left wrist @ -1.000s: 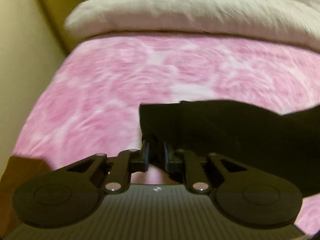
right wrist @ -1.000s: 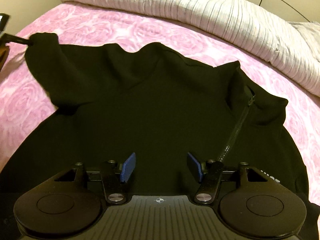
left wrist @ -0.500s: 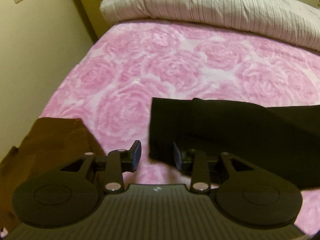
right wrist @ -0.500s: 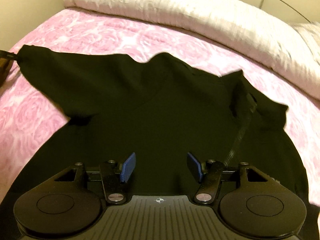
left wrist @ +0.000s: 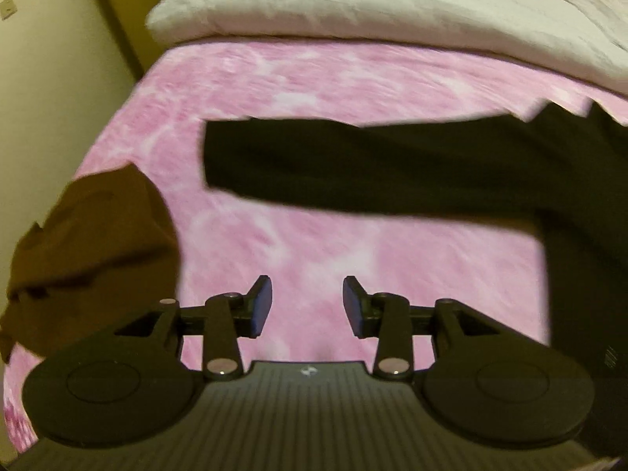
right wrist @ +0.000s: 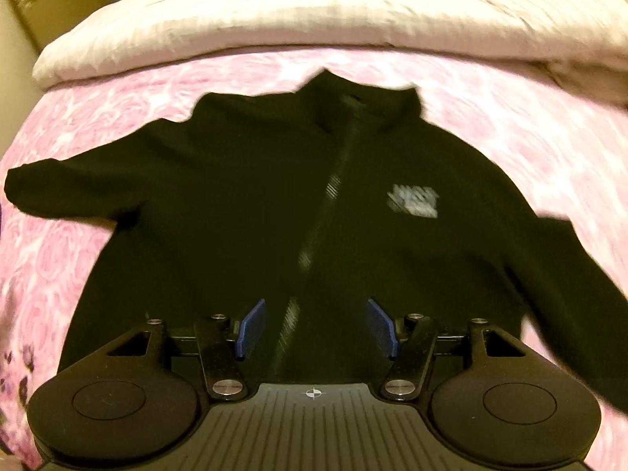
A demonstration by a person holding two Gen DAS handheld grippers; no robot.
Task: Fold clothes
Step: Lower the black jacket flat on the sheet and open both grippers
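Note:
A black zip-neck sweater lies face up on the pink rose-patterned bed, with a white chest logo. Its left sleeve stretches flat to the side in the left wrist view. My left gripper is open and empty, hovering over bare bedspread short of the sleeve's cuff. My right gripper is open and empty above the sweater's lower front, astride the zipper line.
A brown garment is piled at the bed's left edge, beside my left gripper. A folded white duvet lies across the bed's far end. A cream wall runs along the bed's left side.
My left gripper let go of the sleeve cuff, opened and drew back; the sleeve now lies flat. My right gripper stayed open and shifted so that the sweater is centred ahead of it.

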